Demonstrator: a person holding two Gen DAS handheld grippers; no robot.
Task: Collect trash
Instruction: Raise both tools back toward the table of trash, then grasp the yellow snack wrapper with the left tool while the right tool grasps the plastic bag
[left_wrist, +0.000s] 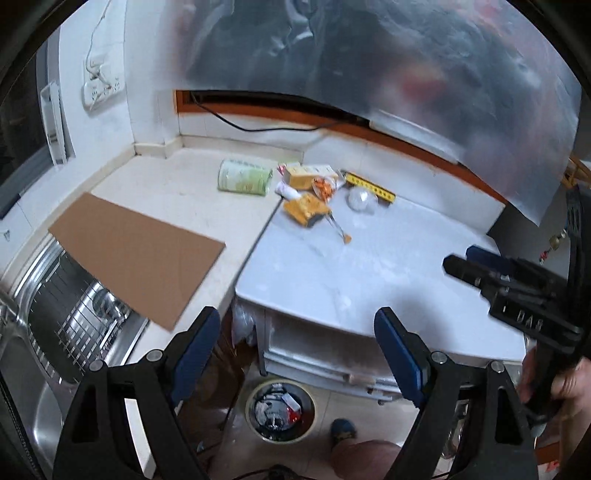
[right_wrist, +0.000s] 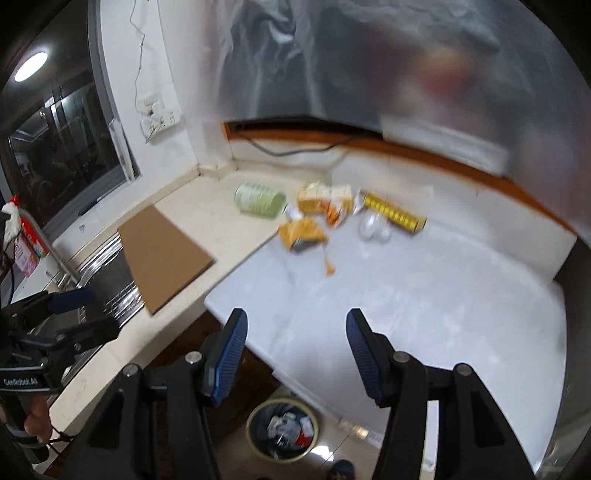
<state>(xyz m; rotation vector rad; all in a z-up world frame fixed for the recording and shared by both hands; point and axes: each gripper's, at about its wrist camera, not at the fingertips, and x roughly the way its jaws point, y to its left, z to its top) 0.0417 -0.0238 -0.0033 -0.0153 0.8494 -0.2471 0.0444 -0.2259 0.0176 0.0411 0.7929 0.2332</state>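
Left claw (left_wrist: 295, 354): black frame with blue pads, jaws spread wide with nothing between them; it fills the bottom of the left wrist view, over the counter's front edge and the floor.
Right claw (right_wrist: 293, 354): same build, jaws parted and empty; bottom centre of the right wrist view, above the near edge of the counter.
Counter (left_wrist: 369, 266): pale white worktop across the middle of both views, bare except for the litter at its far side.
Trash pile (left_wrist: 314, 192): a cluster just above centre of the frame, still on the counter, well apart from both claws.
Green cylinder (left_wrist: 244, 176): pale green printed can or roll lying on its side, leftmost of the pile.
Yellow cartons (left_wrist: 306, 208): crumpled yellow-orange cardboard packs, one nearest the camera with a thin stick trailing from it, another behind.
Yellow strip (left_wrist: 371, 188): long yellow box with black marks, at the right end of the pile.
Clear plastic piece (left_wrist: 360, 199): crumpled transparent wrapper or cup just in front of the strip; too blurred to name.
Waste bin (left_wrist: 280, 410): round pale-rimmed bin with a dark liner on the floor, bottom centre, already holding paper and wrapper scraps.
Brown cardboard sheet (left_wrist: 136, 254): flat sheet at left, overhanging the steel sink (left_wrist: 74, 325); whether it counts as trash is unclear.
Done: some rubbish already sits in the bin.
Left: by my reading, every item in the pile remains to be picked up and dropped in.
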